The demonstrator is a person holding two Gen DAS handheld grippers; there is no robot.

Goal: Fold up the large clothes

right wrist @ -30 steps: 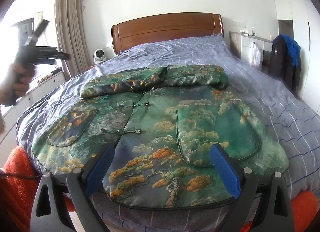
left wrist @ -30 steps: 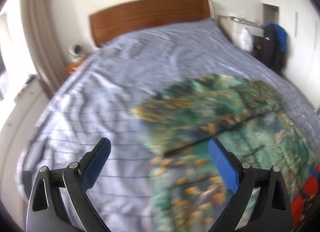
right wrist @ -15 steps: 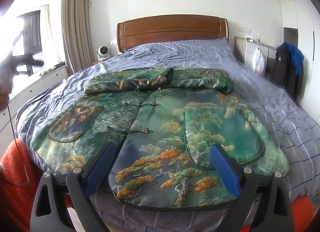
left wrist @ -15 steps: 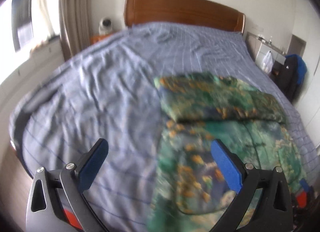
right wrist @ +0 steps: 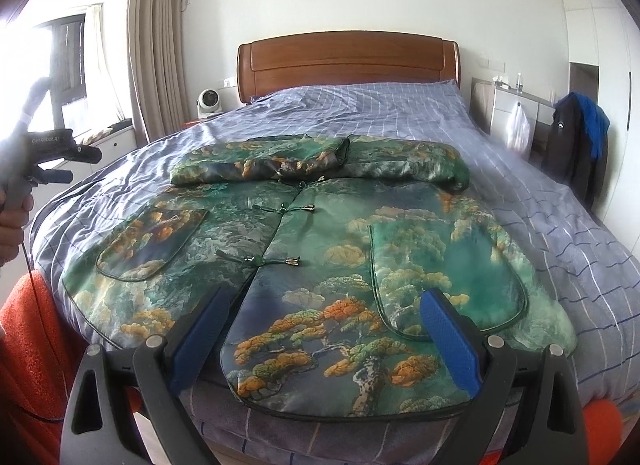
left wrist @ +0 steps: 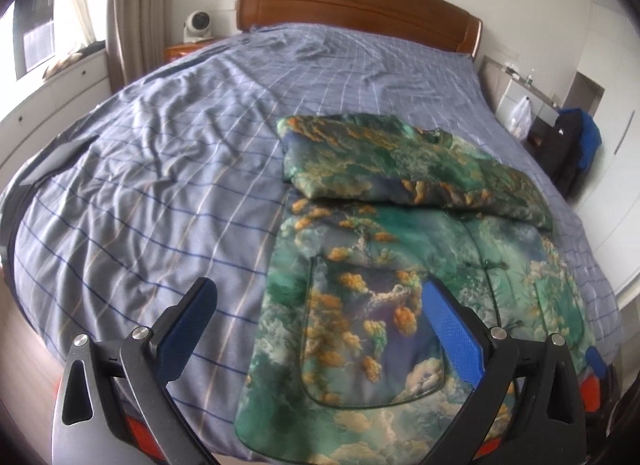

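Jacket (right wrist: 320, 265) lying sleeves-folded on bed (left wrist: 160, 185); hem fold being lined up; both tools (left wrist: 316, 329) (right wrist: 324, 337) being held apart, empty.

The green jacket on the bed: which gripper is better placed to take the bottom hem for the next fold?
Probably the right gripper: it is open, directly over the jacket hem at the bed's edge. The left gripper, also open, is held off to the jacket's side.
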